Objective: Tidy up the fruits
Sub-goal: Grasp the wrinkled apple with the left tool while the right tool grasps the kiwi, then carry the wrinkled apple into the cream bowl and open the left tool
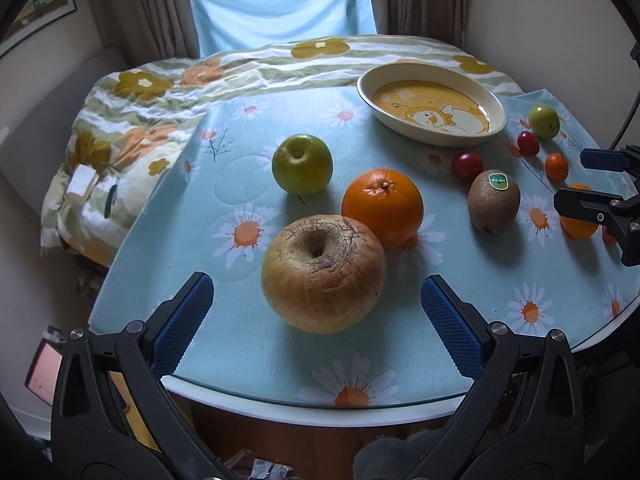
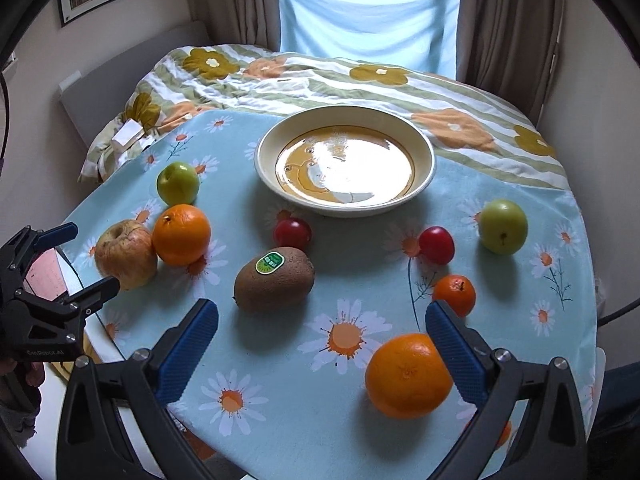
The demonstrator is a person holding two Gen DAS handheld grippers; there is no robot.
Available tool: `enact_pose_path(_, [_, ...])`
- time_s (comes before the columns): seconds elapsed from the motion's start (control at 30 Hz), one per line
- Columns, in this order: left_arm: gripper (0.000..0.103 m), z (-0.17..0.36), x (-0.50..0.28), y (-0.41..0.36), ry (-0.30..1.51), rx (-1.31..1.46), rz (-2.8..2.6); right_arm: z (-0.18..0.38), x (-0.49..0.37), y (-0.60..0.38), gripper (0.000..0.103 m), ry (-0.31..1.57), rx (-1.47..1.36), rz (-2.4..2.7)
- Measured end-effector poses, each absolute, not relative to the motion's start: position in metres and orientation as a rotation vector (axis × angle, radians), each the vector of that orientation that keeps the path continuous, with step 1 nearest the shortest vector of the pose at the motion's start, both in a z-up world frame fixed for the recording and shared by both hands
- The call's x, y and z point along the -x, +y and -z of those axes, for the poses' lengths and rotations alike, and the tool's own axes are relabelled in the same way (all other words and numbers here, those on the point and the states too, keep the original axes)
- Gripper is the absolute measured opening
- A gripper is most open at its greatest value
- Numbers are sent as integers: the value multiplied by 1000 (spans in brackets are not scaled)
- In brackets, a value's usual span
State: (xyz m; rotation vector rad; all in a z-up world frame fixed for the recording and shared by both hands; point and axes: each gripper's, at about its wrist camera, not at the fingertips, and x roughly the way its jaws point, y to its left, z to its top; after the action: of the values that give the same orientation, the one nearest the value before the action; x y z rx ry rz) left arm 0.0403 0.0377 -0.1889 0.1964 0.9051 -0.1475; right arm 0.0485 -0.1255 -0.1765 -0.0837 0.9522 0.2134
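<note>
Basically nothing is in the bowl (image 2: 264,160) yet, every fruit sits loose on the table (image 1: 248,344), so the risks are all in the first grabs. The left tongs (image 1: 316,304) are spread wide, gripping nothing, lined up on the wrinkled apple (image 1: 323,273), the fruit farthest from the bowl on that side; fingers look level with its near half but not touching. That apple touches, or nearly touches, the big orange (image 1: 382,207) on its bowl side, so a far finger pushing in could likely knock the orange and roll it toward the kiwi (image 1: 494,201). The green apple (image 1: 302,163) stands apart between them and the bowl, probably safe. The right tongs (image 2: 322,342) are also wide open and empty; the second orange (image 2: 406,376) lies just against the inner face of one finger, on the side away from the bowl, close to the table edge. Closing off-centre there would likely squirt it off the table. Round smooth fruit plus a slick cloth means a glancing pinch rolls things. The small mandarin (image 2: 454,294) sits just beyond that finger's tip toward the bowl, two red plums (image 2: 437,245) and a small green fruit (image 2: 503,226) closer to the bowl; a sweep forward could scatter them. Both tongs reaching for the bowl together could collide.
</note>
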Motion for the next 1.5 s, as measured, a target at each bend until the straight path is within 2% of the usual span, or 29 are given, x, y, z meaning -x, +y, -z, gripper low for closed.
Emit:
enact_pose_path(0.23, [103,202,-52,30,942,-188,169,199,-61,-109,103,994,156,-293])
enact_pose_path(0.43, [90,209,-61,26,970,-198,157,213,-69,-100,103,1025,176,-334])
enact_pose_path(0.5, [81,209,-64,30,973,-201,144,216,-71,-97,103,1031,176,-344])
enact_pose_path(0.57, [81,208,-65,34,976,-180,156,218,-74,-94,102,1035,184,-350])
enact_pose_path(0.8, [81,209,-65,34,971,-206,159,231,-91,-84,85,1082,178,-373])
enact_pose_path(1.07, [81,209,-65,31,966,-213,160,234,-100,-76,77,1096,190,-367])
enact_pose_path(1.13, [81,209,-64,31,966,-212,160,235,-103,-74,73,1101,201,-366])
enact_pose_path(1.2, [81,210,-64,31,965,-210,160,236,-105,-72,63,1106,219,-358])
enact_pose_path(1.5, [80,208,-60,35,958,-174,148,232,-100,-73,57,1088,238,-352])
